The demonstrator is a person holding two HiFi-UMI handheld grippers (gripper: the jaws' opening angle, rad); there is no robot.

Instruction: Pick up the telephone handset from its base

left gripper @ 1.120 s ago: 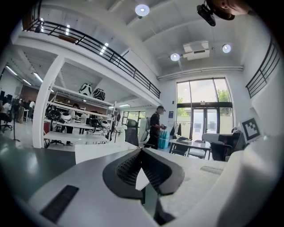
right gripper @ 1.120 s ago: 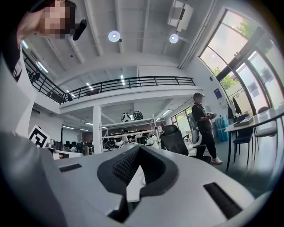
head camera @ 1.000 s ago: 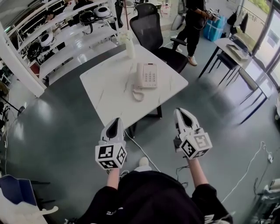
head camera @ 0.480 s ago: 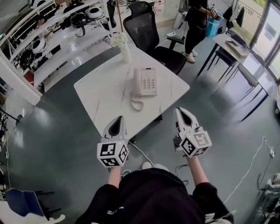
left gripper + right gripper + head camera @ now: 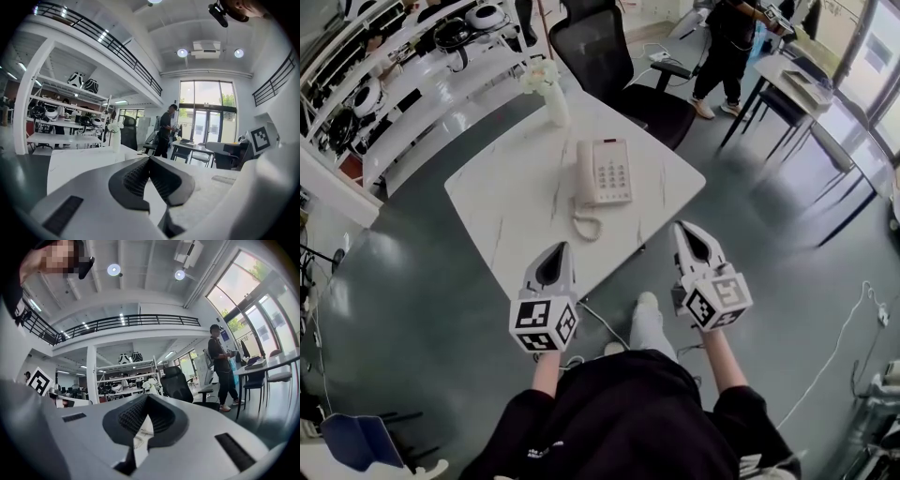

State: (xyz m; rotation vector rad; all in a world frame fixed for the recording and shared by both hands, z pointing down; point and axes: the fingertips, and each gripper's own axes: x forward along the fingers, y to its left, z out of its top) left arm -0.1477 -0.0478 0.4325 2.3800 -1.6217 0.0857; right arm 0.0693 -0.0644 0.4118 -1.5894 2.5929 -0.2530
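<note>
Head view: approach step. Handset (image 5: 584, 172) lies on its base (image 5: 615, 172), mid-table (image 5: 511, 192), far of both grippers. Left gripper (image 5: 562, 247) and right gripper (image 5: 682, 226) pressed together, empty. Next, likely: reach in, spread jaws over handset.

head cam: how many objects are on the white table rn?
2. A telephone near the middle of the table, handset seated, coiled cord trailing toward the near edge. A white vase of flowers at the far edge by the black chair. Nothing seems hidden.
</note>
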